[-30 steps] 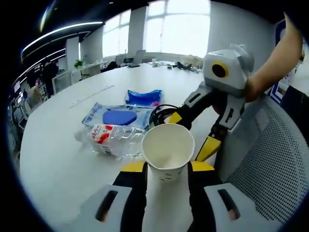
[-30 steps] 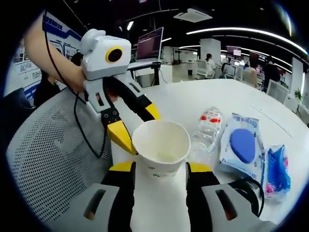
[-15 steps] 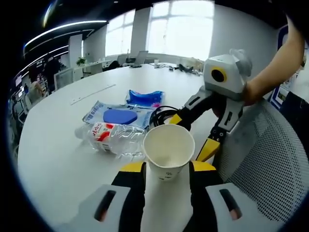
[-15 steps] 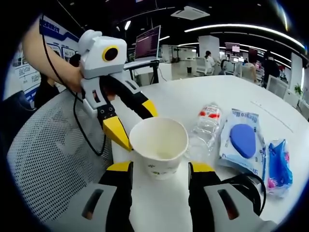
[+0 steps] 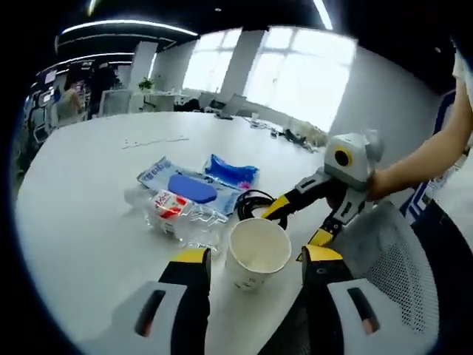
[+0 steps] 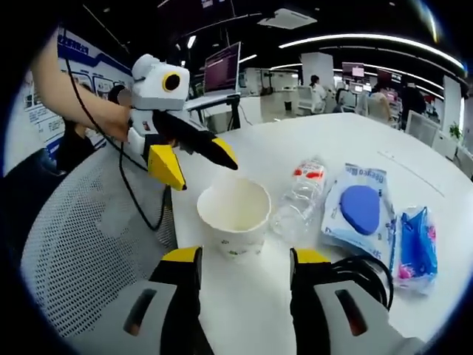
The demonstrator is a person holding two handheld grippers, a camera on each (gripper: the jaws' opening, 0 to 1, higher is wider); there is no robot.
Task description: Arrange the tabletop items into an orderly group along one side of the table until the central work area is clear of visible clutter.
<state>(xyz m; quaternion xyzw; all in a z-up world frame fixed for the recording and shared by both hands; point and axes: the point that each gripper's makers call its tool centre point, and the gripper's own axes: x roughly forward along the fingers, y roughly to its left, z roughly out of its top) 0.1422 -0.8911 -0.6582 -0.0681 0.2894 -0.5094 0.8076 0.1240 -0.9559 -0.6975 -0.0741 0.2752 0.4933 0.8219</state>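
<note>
A white paper cup [image 6: 231, 216] is standing on the white table [image 5: 81, 214]. At its 10 o'clock in the left gripper view a clear bottle [image 5: 177, 212] is showing a red and white label, beyond it a blue pack [image 5: 230, 168]. Yellow tips are marking the black jaws.

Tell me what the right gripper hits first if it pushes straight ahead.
Probably the paper cup: it stands upright on the table just ahead of the right gripper, centred between its open jaws. The left gripper sits beyond it; depth is unclear.
</note>
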